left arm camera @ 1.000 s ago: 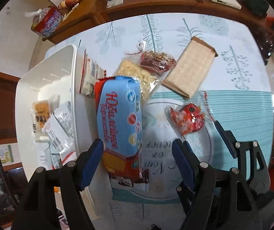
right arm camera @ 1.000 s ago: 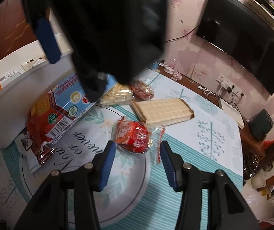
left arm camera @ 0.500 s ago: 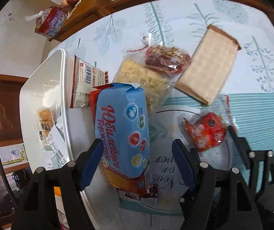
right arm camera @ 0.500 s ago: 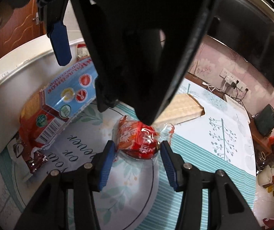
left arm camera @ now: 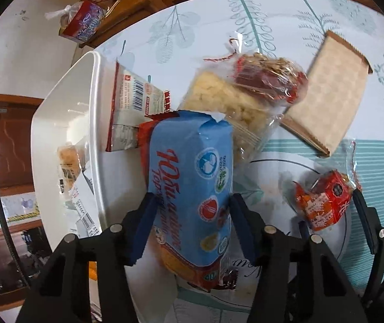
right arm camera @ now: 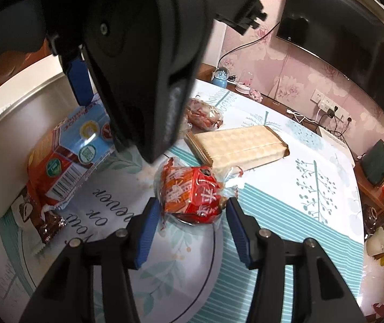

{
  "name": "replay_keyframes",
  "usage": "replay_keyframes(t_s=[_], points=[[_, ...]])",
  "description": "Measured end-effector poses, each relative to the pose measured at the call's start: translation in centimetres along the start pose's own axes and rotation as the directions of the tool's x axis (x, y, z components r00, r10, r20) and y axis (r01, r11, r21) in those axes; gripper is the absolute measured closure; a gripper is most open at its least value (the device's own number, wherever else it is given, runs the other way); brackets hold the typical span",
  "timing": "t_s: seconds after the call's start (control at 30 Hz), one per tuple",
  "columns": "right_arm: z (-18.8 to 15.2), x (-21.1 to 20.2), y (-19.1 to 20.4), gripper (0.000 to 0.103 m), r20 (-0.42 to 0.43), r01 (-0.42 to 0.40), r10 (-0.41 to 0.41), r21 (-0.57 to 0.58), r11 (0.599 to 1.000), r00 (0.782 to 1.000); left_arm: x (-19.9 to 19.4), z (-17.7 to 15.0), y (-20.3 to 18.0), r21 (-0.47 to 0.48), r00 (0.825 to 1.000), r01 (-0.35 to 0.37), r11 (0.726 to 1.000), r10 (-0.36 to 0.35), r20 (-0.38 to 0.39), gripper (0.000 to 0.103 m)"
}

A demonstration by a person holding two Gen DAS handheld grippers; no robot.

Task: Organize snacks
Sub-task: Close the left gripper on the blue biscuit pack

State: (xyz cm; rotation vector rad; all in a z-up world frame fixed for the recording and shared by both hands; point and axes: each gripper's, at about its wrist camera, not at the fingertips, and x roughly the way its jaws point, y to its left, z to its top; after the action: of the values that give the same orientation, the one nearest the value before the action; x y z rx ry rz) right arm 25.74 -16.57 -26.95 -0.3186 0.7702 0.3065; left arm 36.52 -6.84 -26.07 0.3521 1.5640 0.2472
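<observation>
My left gripper [left arm camera: 190, 226] is open, its blue pads on either side of a blue and red biscuit pack [left arm camera: 189, 180] that leans on the white bin's rim [left arm camera: 95, 123]. The pads look close to the pack's sides. My right gripper [right arm camera: 190, 228] is open around a small red snack packet [right arm camera: 190, 191] on the tablecloth; the packet [left arm camera: 322, 204] also shows in the left wrist view. The left gripper's body fills the top of the right wrist view and hides part of the biscuit pack [right arm camera: 71, 150].
A beige wafer pack [left arm camera: 326, 94], a clear bag of yellow puffs [left arm camera: 227, 102], a clear bag of red snacks [left arm camera: 267, 78] and a white barcode packet [left arm camera: 130, 110] lie on the table. The bin holds several packets [left arm camera: 68, 161]. A wooden sideboard [left arm camera: 143, 8] stands behind.
Both grippers have moved forward and down. The left pads now flank the biscuit pack and have narrowed. The right pads now flank the red packet.
</observation>
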Motion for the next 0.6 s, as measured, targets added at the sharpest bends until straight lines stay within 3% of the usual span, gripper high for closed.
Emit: replay_keyframes(t_s=[0.6], points=[[-0.3, -1.1, 0.5, 0.053, -0.028, 0.02, -0.019, 0.008, 1.0, 0.999, -1.0, -1.1, 3.8, -0.058, 0.988, 0.156, 0.986, -0.155, 0.026, 0.077]])
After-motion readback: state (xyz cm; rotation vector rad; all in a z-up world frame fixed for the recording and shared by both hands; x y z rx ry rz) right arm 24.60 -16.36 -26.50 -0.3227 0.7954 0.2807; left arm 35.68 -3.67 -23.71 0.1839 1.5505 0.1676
